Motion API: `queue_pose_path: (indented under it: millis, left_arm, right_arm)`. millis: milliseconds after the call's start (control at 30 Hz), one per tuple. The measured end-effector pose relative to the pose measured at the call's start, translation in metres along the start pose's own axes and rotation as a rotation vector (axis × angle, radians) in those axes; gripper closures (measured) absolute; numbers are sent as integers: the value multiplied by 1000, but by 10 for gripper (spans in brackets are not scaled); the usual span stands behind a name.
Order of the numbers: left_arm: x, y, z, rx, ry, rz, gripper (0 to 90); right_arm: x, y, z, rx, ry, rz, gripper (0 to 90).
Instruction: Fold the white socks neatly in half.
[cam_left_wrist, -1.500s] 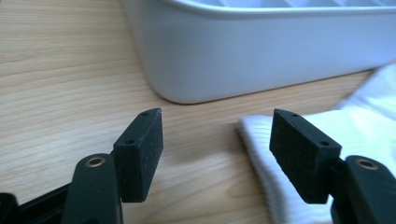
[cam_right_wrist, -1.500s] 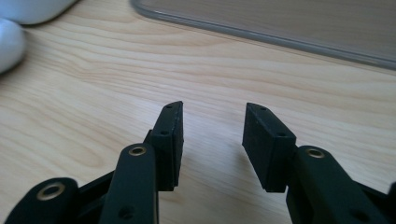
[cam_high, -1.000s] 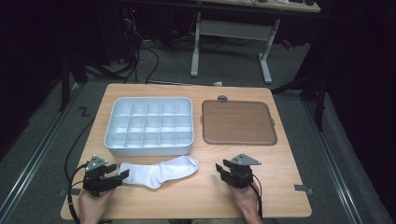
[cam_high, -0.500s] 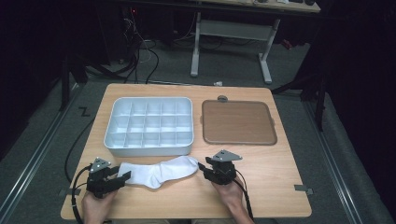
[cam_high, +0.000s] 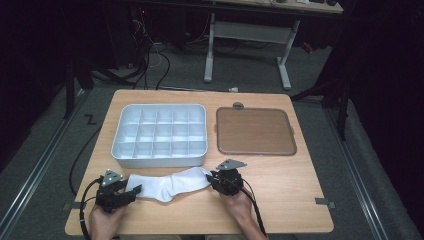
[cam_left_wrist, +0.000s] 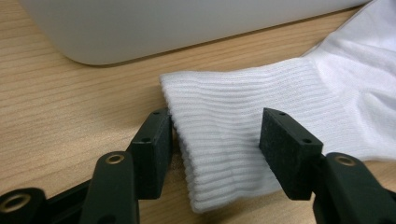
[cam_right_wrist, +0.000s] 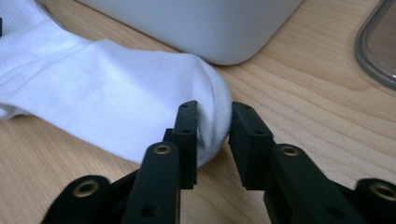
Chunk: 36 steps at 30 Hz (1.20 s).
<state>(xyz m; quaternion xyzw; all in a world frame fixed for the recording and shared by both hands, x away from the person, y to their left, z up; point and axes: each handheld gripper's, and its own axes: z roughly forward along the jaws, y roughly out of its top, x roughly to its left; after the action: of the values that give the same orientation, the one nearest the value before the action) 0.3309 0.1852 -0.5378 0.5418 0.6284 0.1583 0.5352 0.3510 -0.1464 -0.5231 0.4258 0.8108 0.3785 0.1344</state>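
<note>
Nearest the person, a white ribbed cotton sock (cam_high: 167, 185) lies flat on the wooden table (cam_high: 290, 200). The left gripper (cam_left_wrist: 217, 140), closing, straddles its cuff without pinching; the right gripper (cam_right_wrist: 214, 135) has just clamped its toe. Beyond sit a white compartmented plastic tray (cam_high: 162, 135) and a brown lid (cam_high: 255, 131).

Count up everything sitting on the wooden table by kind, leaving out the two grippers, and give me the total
White sock: 1
White tray with compartments: 1
Brown flat lid with a grey rim: 1
Total: 3
</note>
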Motion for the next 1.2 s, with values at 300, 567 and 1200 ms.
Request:
queue_pose_path:
  millis: [300, 567, 1200]
  left_arm:
    - [-5, -3, 1, -3, -10, 6, 468]
    - [-13, -7, 5, 11, -32, 28, 467]
    - [-27, -10, 17, 16, -37, 44, 468]
  right_arm:
    - [-1, -3, -5, 4, 6, -20, 835]
    - [-4, -10, -13, 3, -9, -7, 837]
    - [-11, -19, -25, -14, -40, 10, 838]
